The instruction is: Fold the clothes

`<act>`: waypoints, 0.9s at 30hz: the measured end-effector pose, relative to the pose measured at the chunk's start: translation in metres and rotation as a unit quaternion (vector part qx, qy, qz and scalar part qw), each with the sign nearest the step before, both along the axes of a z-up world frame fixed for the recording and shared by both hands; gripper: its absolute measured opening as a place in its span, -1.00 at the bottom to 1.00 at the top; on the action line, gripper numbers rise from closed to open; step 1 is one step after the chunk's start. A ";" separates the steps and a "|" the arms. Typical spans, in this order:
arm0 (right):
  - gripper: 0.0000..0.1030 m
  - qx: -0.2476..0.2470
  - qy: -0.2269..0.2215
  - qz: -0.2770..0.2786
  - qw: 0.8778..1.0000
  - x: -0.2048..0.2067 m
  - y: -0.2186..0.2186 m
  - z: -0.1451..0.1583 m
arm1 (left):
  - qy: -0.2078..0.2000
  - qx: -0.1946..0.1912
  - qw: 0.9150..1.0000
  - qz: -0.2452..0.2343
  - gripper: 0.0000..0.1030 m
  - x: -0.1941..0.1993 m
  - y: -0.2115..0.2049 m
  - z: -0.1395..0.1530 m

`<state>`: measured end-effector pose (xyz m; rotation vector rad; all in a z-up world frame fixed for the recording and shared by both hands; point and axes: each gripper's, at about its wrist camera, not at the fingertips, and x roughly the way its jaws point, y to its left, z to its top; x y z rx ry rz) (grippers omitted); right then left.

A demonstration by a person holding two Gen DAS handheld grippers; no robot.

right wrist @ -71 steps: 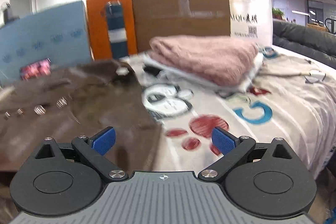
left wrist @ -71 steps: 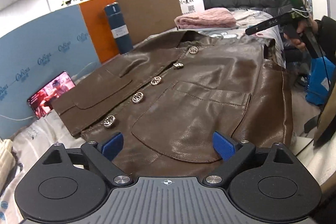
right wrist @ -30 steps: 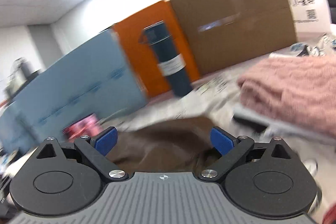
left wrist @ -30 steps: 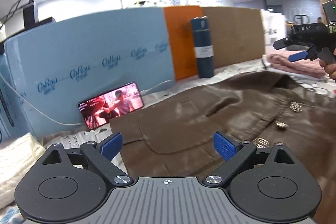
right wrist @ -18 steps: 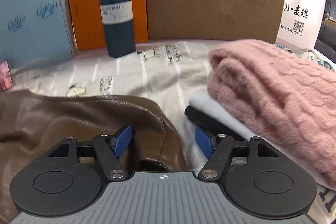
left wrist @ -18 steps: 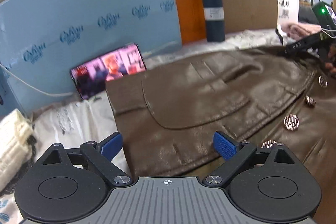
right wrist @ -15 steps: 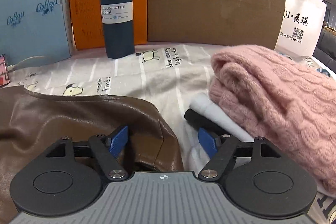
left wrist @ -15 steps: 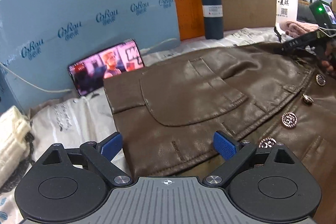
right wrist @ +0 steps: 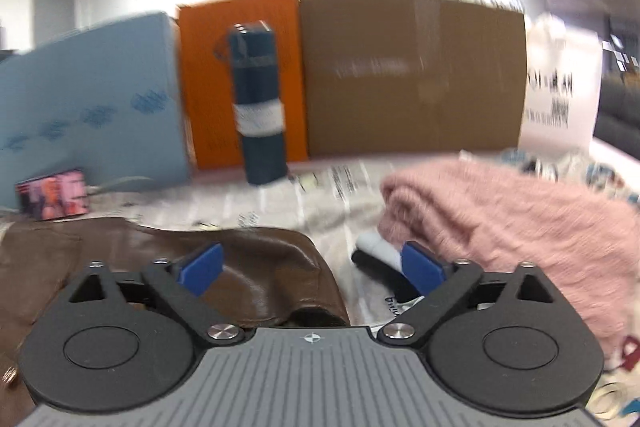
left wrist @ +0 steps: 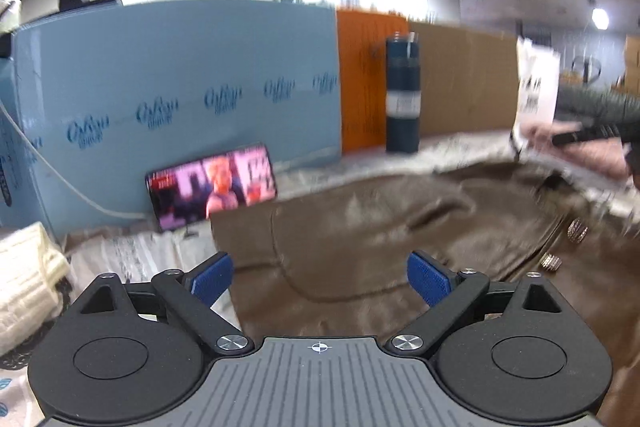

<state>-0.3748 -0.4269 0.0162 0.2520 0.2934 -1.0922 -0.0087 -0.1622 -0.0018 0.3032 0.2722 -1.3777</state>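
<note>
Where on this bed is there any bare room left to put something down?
Bare printed sheet lies between the brown jacket, the blue bottle and the pink sweater. It is crowded under the jacket and around the phone.

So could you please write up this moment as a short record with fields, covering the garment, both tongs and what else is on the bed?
garment: brown leather jacket, lying spread out, metal buttons showing
left tongs: open over the jacket's edge, gripping nothing
right tongs: jaws opening above the jacket's collar end, nothing pinched
folded pile: pink sweater, right of the jacket
backdrop: dark blue vacuum bottle, upright before the orange panel
phone: propped against the blue panel, screen on
</note>
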 end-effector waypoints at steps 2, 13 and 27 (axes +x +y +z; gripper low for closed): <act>1.00 -0.023 0.001 0.014 1.000 -0.009 0.024 0.006 | 0.001 -0.024 1.000 0.001 0.96 -0.003 0.009 0.007; 1.00 -0.054 -0.054 0.083 0.994 -0.055 0.117 -0.009 | -0.058 -0.096 0.993 -0.033 0.99 -0.037 0.099 0.022; 1.00 -0.043 -0.001 0.183 0.982 -0.039 0.178 -0.032 | -0.196 0.076 0.940 -0.270 0.99 -0.120 0.157 -0.003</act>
